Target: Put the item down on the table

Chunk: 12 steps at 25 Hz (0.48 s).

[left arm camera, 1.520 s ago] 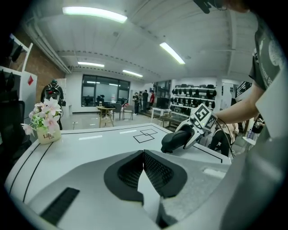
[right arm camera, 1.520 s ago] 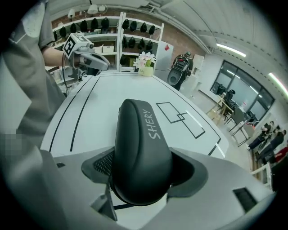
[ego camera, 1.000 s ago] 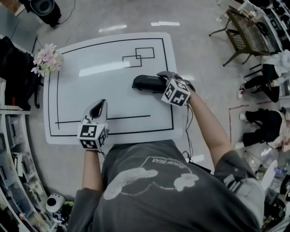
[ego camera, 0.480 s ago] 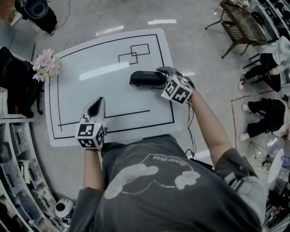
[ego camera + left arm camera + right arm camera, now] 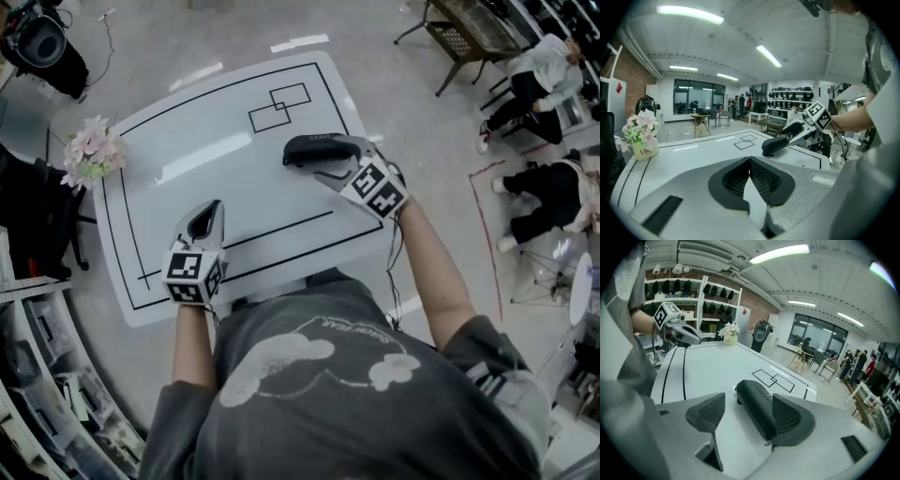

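Note:
A black zip case (image 5: 312, 147) lies on the white table (image 5: 216, 183), inside its black border line. My right gripper (image 5: 336, 161) is at the case's near end with its jaws either side of it. They are closing. In the right gripper view the case (image 5: 757, 401) rests against the right-hand pad (image 5: 790, 417), while the left-hand pad stands apart from it. My left gripper (image 5: 204, 223) hovers over the table's near left part, shut and empty, with its pads meeting (image 5: 749, 161). The case (image 5: 774, 144) shows beyond it.
A small pot of pink flowers (image 5: 91, 150) stands at the table's far left corner. Two overlapping drawn rectangles (image 5: 281, 106) mark the table beyond the case. Chairs and seated people (image 5: 544, 197) are on the floor to the right, shelving to the left.
The head view has swung a little. The case stays on the table with the right gripper at its near end. The left gripper has kept its place.

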Each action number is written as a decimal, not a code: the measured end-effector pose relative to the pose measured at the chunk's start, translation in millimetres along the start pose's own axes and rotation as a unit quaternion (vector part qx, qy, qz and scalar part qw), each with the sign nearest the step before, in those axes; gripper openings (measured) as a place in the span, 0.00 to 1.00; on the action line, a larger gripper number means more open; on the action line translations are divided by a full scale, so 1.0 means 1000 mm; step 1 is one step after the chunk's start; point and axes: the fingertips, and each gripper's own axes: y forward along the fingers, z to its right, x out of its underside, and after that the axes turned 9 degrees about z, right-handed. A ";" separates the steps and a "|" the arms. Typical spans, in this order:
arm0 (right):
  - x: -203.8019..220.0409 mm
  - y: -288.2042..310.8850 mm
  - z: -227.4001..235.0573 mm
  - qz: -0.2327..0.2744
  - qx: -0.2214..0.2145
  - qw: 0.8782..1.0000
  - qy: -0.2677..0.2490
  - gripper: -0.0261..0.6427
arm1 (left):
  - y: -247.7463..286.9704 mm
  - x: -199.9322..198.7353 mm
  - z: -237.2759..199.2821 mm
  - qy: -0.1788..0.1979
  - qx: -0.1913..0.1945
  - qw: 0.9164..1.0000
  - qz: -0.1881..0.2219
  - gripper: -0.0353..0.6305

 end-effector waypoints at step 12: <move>-0.033 0.017 -0.058 0.023 0.094 0.992 0.076 0.36 | -0.019 0.007 -0.036 0.012 0.091 0.996 0.021 0.06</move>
